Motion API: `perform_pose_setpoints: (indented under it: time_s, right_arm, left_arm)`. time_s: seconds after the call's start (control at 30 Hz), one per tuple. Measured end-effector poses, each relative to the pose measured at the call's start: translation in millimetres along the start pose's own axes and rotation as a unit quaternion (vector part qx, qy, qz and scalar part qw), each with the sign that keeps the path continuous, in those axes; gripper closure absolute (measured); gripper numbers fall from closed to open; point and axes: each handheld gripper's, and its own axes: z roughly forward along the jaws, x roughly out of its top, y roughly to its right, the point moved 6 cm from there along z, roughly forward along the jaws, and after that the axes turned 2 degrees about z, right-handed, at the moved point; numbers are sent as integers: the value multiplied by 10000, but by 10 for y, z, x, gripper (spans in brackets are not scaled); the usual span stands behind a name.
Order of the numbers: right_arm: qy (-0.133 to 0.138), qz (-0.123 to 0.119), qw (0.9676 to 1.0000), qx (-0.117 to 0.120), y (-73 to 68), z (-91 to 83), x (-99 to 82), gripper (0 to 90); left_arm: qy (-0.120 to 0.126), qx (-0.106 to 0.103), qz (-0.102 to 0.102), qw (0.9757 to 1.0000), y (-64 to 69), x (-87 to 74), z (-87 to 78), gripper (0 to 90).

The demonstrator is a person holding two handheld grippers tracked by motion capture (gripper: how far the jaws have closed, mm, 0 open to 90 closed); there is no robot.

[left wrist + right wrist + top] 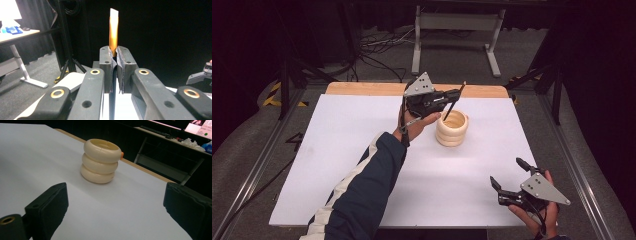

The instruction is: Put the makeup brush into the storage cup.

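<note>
My left hand-held gripper (452,97) is clenched on a thin stick (113,30), held up over the far middle of the worktop (337,165). In the left gripper view the jaws stand shut on its lower part and the amber shaft rises between the pads to a pale, flat-cut tip. It could be a pencil or a brush handle, I can't tell which.

Handling, my guess: light, stiff, narrow, with a glossy shaft that could slip or pivot in the pads. The grip sits low on the shaft, which looks good for aiming the bottom end. I'd keep the clamp firm and avoid side loads.

In the high view the long axis runs from about 1 o'clock at the top end to 7 o'clock at the lower end. It is tilted, not plumb. The lower end points down at the opening of the ring holder (452,128), a cream stack of three rounded rings at roughly the 1 o'clock part of the white sheet. Whether the tip is already inside the opening or just above the rim, I can't tell.

My right hand-held gripper (508,175) is released, jaws wide apart and empty, low at 5 o'clock near the front edge. Its own view looks across the worktop at the holder, well apart.
</note>
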Motion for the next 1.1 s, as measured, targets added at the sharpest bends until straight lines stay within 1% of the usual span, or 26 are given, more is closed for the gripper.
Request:
perform_pose_setpoints:
  time_s: [0.07,0.1,0.23,0.4,0.43,0.5,0.53,0.57,0.63,0.67,0.7,0.73,0.8,0.83,0.97,1.0,1.07,1.1]
  right_arm:
    - [-6,5,10000,9,-2,-2,-3,65]
    - [-8,7,10000,13,-2,-2,-4,65]
    - [-7,-17,10000,14,-3,-4,-3,65]
    - [-12,-6,10000,8,2,-3,-5,65]
    - [-11,-14,10000,8,4,-2,-6,65]
    - [-16,-16,10000,14,3,-2,-9,65]
    - [-19,-18,10000,13,3,-3,-9,65]
    - [-18,-16,10000,11,4,-3,-9,65]
    - [-41,-28,10000,11,-3,-11,-9,66]
    - [-27,-24,10000,12,-5,-11,-8,66]
    - [-29,-25,10000,16,-6,-11,-9,66]
    - [-35,-28,10000,17,-7,-11,-10,66]
    - [-28,-24,10000,16,-7,-10,-11,66]
    - [-27,-19,10000,17,-6,-10,-10,66]
    - [-12,-13,10000,12,-5,-11,-11,66]
    - [-7,-8,10000,17,-3,-12,-11,66]
    - [-12,-11,10000,23,-3,-12,-12,66]
    - [-16,-17,10000,16,-2,-12,-13,66]
  left_arm:
    - [1,-26,0,10000,-2,-5,25,834]
    - [-18,0,-15,10000,-6,-10,37,834]
    - [-38,-10,-21,10000,-34,-34,83,834]
    - [-17,-8,-42,10000,-63,-47,123,834]
    - [-5,-62,-23,10000,-67,-58,144,834]
    - [-19,-56,-15,10000,-72,-69,163,834]
    - [-19,-52,-19,10000,-80,-80,180,834]
    - [-12,-96,-32,9999,-82,-94,196,834]
    - [-79,-90,-21,9999,-89,-128,226,834]
    - [-61,-109,-17,9999,-95,-142,240,834]
    - [-44,-105,-53,9999,-117,-168,257,833]
    - [-25,-143,-98,9998,-129,-188,270,834]
    - [-10,-152,-102,9998,-144,-204,284,834]
    - [-40,-125,-116,9998,-161,-225,301,834]
    - [-102,-124,-120,9998,-180,-279,341,834]
    - [-78,-125,-167,9998,-186,-302,361,834]
    - [-104,-116,-173,9997,-188,-316,368,833]
    - [-119,-150,-183,9996,-191,-332,374,833]
